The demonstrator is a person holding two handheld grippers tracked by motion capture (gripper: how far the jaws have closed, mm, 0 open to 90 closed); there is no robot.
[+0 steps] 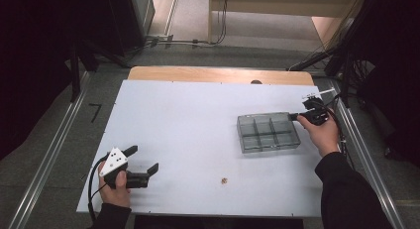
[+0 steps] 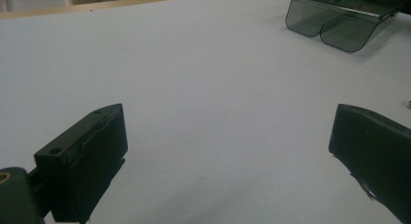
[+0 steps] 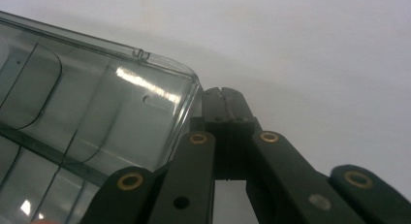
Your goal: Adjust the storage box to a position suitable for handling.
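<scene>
A smoky clear plastic box [image 1: 268,133] with several compartments lies on the right part of the white table [image 1: 188,125]. My right gripper [image 1: 293,116] is shut, its black jaws pressed together, and the tips rest against the box's right rim. In the right gripper view the shut jaw tips [image 3: 224,94] sit just beside the rounded corner of the box [image 3: 97,112]. My left gripper [image 1: 143,158] is held at the table's near left, open wide, with nothing between its jaws. The left gripper view shows my left gripper [image 2: 228,122] over bare table, with the box [image 2: 339,20] far off at the top right.
A tiny brown object [image 1: 224,180] lies on the table near the front edge, right of the left gripper. A wooden strip [image 1: 218,74] borders the table's far side. Dark stands and cables surround the table.
</scene>
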